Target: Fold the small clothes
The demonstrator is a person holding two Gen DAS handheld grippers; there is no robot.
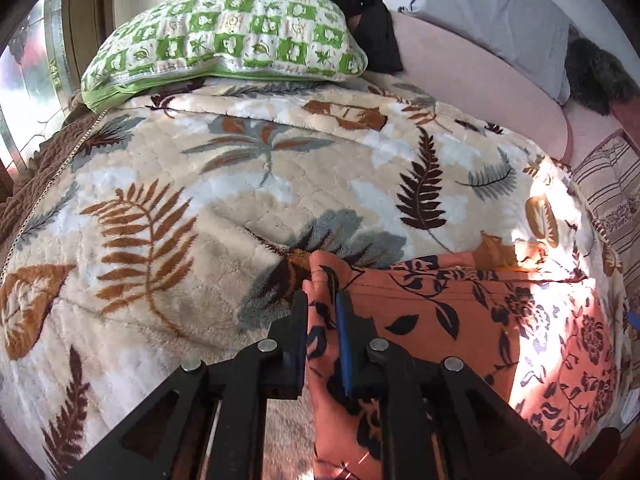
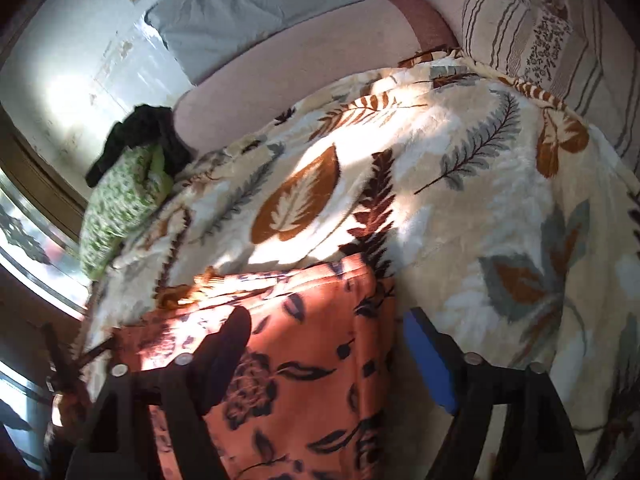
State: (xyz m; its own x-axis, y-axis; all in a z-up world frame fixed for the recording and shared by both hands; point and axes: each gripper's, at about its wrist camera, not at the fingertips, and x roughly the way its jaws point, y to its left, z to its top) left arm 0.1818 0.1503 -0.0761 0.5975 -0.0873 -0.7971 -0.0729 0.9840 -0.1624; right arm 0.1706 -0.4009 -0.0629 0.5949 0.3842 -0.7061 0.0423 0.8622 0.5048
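Note:
An orange garment with a dark floral print [image 1: 460, 312] lies on a cream leaf-patterned blanket [image 1: 200, 200]. My left gripper [image 1: 322, 304] is shut on the garment's left corner, and the cloth bunches up between the fingers. In the right wrist view the same orange garment [image 2: 304, 360] lies below my right gripper [image 2: 328, 328], which is open wide over its right edge. The left finger [image 2: 228, 340] is over the cloth and the blue-padded right finger [image 2: 424, 356] is just past the edge, over the blanket [image 2: 460, 200].
A green and white patterned pillow [image 1: 224, 36] with a black cloth [image 1: 360, 0] on it lies at the far left. A grey pillow [image 1: 492, 12], a pink sheet [image 1: 460, 72] and a striped cushion [image 1: 612, 188] lie at the far right. A window is on the left.

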